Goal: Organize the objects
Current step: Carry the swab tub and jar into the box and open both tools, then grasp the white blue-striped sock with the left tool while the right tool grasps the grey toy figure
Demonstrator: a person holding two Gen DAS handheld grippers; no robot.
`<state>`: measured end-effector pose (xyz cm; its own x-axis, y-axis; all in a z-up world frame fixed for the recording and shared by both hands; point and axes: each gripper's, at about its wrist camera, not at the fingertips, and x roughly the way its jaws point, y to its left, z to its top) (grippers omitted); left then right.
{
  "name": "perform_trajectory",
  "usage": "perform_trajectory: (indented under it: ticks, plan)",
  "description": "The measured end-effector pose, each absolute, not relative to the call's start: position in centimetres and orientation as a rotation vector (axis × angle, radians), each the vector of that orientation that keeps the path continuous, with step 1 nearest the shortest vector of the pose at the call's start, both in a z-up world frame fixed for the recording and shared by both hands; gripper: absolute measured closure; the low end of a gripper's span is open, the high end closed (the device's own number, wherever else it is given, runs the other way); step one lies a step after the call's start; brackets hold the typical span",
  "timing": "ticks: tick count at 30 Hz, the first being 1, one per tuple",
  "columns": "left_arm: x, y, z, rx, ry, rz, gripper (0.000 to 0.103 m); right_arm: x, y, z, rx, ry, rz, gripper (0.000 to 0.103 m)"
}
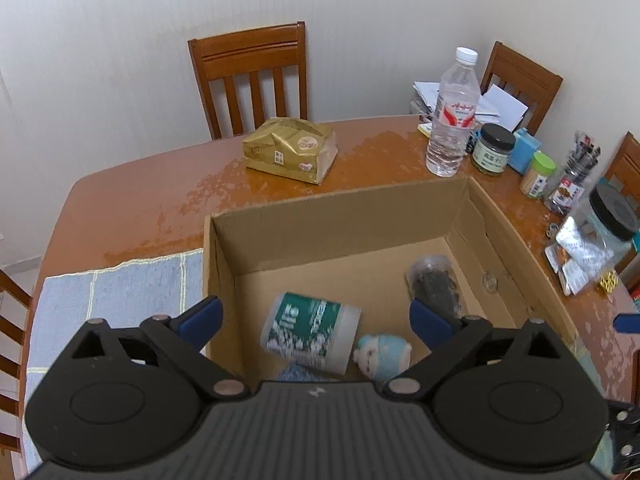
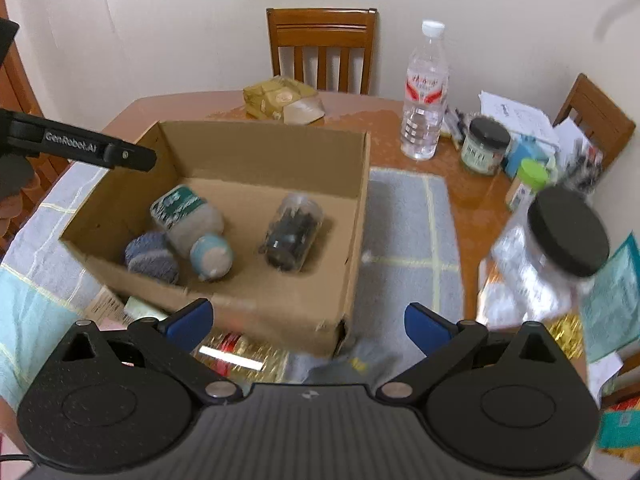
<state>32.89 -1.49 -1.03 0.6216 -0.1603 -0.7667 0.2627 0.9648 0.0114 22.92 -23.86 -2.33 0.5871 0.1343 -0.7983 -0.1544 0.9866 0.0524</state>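
A: How far along is the sorting looking?

B: Partway, by my reading. Going from the left inside the cardboard box point(image 2: 256, 148), four things are already lying on its floor: a blue-grey knitted bundle point(image 2: 151, 256), the green-labelled tub point(image 2: 186, 216) on its side, a small pale-blue plush doll point(image 2: 211, 257) touching it, and, apart to the right, a clear jar of dark contents point(image 2: 294, 236).

A: And the grippers?

B: The left gripper point(image 1: 316, 316) is hovering over the box's near wall with its fingers spread wide and nothing between them. The right gripper point(image 2: 308, 320) is hanging just outside the box's near corner, fingers also wide apart and gripping nothing.

A: What is remaining?

B: Plenty, it seems. The gold packet point(image 1: 290, 148) is sitting on the bench point(image 1: 132, 200) behind the box. Further right the water bottle point(image 1: 452, 116), the dark-lidded jar point(image 1: 493, 150), the green-capped shaker point(image 1: 538, 176) and a black-lidded clear jar point(image 2: 560, 240) are all waiting outside. Which of them belong in the box I cannot tell.
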Motion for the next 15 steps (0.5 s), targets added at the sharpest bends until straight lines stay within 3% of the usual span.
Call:
perform_trajectory:
  ticks: [15]
  plan:
    - [21.7,0.6,-3.2,0.115,0.867,-0.200,0.003,13.6,-23.0,-8.4,-0.008,0.980,0.136,0.000]
